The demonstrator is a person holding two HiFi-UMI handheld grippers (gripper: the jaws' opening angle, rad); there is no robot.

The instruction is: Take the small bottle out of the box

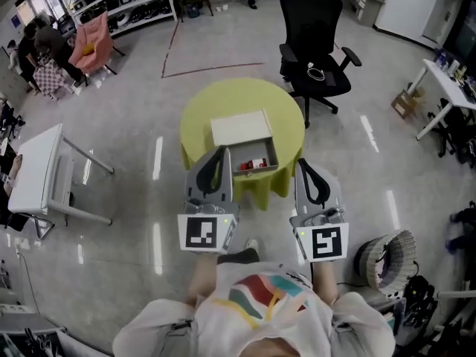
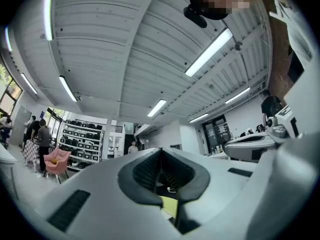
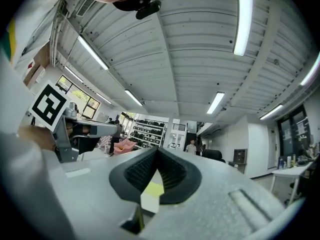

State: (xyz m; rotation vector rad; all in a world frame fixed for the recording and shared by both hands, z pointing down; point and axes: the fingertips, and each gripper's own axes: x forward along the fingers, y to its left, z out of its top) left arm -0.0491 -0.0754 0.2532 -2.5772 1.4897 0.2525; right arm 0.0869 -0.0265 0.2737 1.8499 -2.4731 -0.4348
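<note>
you're holding the left claw [image 1: 220, 150] and right claw [image 1: 303, 163] pressed together, empty; the bottle [image 1: 256, 163] is lying left-to-right in the box [image 1: 239, 129].

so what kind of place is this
Probably an open-plan lab or workshop rather than a home: racks of stored gear along the far wall, a black office chair, and a white desk.
</note>
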